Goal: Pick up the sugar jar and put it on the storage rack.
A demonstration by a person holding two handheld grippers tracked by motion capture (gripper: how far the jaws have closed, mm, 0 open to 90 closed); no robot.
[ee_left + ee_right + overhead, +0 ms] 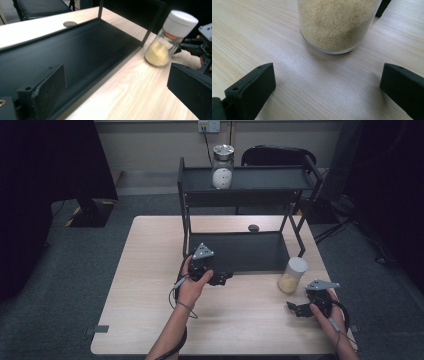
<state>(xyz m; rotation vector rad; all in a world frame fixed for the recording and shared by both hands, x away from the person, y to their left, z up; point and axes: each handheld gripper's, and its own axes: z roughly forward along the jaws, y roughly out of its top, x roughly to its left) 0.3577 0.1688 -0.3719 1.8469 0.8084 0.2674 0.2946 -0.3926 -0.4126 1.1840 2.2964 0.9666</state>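
Note:
A glass jar of yellow grains with a white lid (pixel 292 275) stands on the wooden table (pixel 150 270), just off the front right corner of a black two-tier shelf (pixel 240 251). My right gripper (pixel 298 309) is open a little in front of it, and the jar (pixel 337 25) stands just beyond the jaws, not between them. At the front edge of the lower shelf my left gripper (pixel 220 279) is open and empty (pixel 117 92); the jar (pixel 170 40) is to its right. A second jar with a silver lid (pixel 222 166) holds something white on the top shelf.
A small round disc (pixel 253 227) lies on the table behind the lower shelf. A black chair (pixel 277 155) stands behind the shelf unit. The lower shelf tray (pixel 75 55) is bare. Open tabletop lies to the left and front.

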